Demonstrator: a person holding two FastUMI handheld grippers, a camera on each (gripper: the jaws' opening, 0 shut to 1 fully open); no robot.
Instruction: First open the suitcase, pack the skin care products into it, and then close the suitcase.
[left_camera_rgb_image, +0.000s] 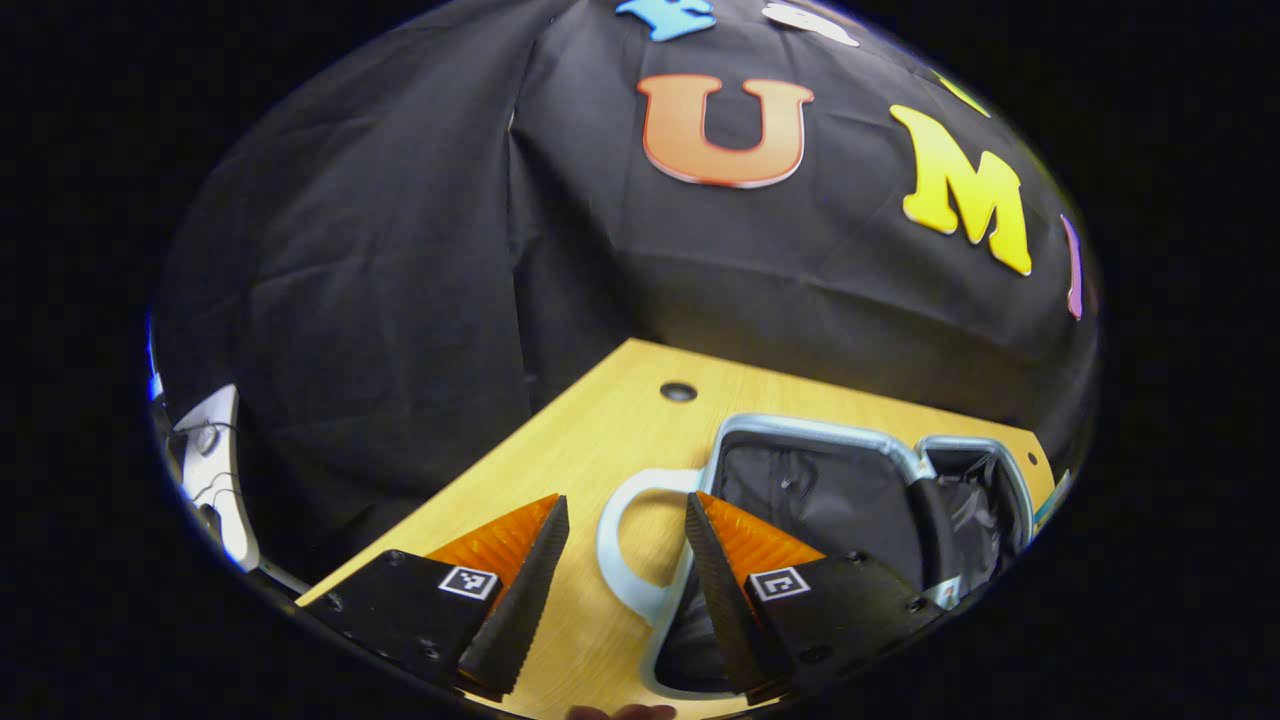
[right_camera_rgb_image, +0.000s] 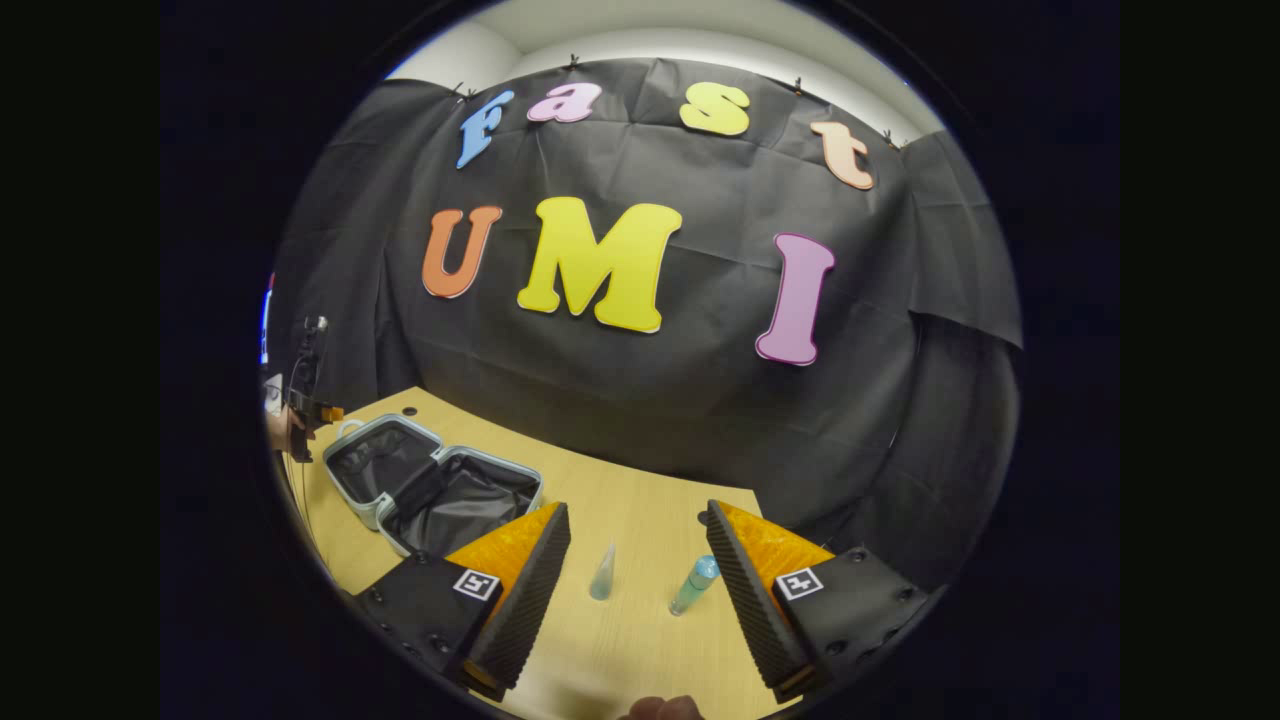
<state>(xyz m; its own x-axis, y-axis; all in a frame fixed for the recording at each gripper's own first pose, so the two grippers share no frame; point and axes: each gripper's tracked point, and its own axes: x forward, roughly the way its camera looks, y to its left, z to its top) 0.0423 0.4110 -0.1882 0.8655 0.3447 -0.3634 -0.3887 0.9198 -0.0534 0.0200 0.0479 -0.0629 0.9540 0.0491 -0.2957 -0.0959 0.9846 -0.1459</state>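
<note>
As the suitcase (right_camera_rgb_image: 432, 485) already lies open on the surface (right_camera_rgb_image: 640, 560), the right claw (right_camera_rgb_image: 638, 572), fingers apart, should descend straight over the small bottle (right_camera_rgb_image: 603, 573) before closing gently.

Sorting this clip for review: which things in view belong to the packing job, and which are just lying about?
Belongs to the job:
- suitcase, lying open on the table
- clear tube
- blue-capped tube
- right gripper, fingers apart over the tubes
- left gripper, fingers apart by the suitcase handle

Just there:
- wooden table
- cable hole
</note>
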